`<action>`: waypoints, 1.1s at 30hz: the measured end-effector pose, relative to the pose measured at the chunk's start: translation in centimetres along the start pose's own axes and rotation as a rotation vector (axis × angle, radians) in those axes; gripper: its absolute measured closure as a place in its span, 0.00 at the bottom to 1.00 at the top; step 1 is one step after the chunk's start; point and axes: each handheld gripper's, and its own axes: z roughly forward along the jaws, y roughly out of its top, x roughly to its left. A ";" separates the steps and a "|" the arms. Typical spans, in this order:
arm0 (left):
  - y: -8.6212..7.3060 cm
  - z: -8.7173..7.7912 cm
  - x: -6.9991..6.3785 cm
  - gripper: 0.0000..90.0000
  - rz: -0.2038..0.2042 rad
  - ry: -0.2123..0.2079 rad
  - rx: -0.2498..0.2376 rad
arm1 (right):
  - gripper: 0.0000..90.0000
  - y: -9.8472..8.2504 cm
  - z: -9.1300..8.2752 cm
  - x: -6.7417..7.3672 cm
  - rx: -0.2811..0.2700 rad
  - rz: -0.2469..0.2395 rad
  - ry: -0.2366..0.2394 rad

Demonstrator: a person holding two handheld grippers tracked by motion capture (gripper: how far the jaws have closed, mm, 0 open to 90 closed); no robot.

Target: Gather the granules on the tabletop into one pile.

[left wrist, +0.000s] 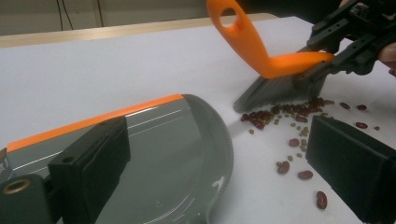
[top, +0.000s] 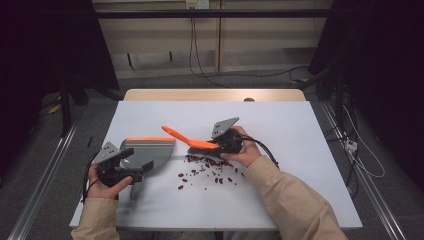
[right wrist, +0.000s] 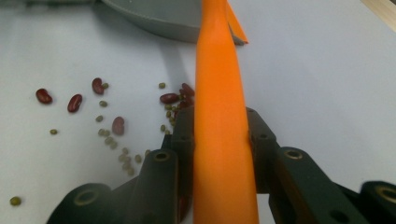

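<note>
A: Brush (top: 192,140) count?
B: One, table (top: 300,165) centre, clamped in right gripper (top: 226,141). One dustpan (top: 150,150) at its 9 o'clock.
A: Left gripper (top: 131,172)?
B: Jaws spread, nothing between the pads. Beans (top: 207,170) scattered at brush's 6 o'clock, too many to count.

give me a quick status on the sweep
Right gripper shut on brush, bristles at beans. Left gripper on dustpan. Nothing in the way.

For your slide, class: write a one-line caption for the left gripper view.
Orange-handled brush, held by the right tool, sweeps beans toward a grey dustpan.
</note>
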 end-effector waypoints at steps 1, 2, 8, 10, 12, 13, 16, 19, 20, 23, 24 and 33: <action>0.0 0.0 0.0 0.07 0.002 0.000 0.000 | 0.79 0.0 -0.1 0.2 0.000 -0.001 0.004; 0.0 0.0 0.0 0.07 0.003 0.000 0.003 | 0.79 0.0 -0.2 0.4 0.000 -0.011 0.004; 0.1 0.0 -0.1 0.07 0.006 0.000 0.002 | 0.79 0.5 -1.0 0.0 -0.061 0.011 -0.007; 0.0 0.1 -0.1 0.07 0.001 0.000 0.002 | 0.79 0.7 -1.0 -0.3 -0.074 0.011 -0.031; 0.0 0.1 0.0 0.07 0.003 0.000 0.004 | 0.79 0.8 -0.6 -0.8 -0.072 0.007 -0.045; 0.0 0.1 0.0 0.07 0.002 0.000 0.004 | 0.79 0.9 -0.4 -1.0 -0.067 0.003 -0.054; 0.0 0.1 0.1 0.07 -0.001 0.000 0.003 | 0.79 0.9 0.6 -1.4 -0.063 -0.016 -0.056; 0.0 0.1 0.2 0.07 -0.003 0.000 0.002 | 0.79 0.9 1.7 -1.3 -0.040 -0.039 -0.043; 0.0 0.0 0.2 0.07 0.000 0.000 0.003 | 0.79 0.8 1.9 -1.2 -0.050 -0.030 -0.021; 0.0 -0.1 0.3 0.07 -0.003 0.005 0.001 | 0.79 1.2 1.8 -0.4 -0.013 -0.062 -0.017; 0.0 -0.1 0.3 0.07 -0.006 0.006 -0.002 | 0.79 1.2 1.7 -0.1 -0.004 -0.063 -0.014; 0.0 -0.1 0.0 0.07 0.004 0.002 0.005 | 0.79 0.5 0.7 1.5 -0.012 -0.054 0.011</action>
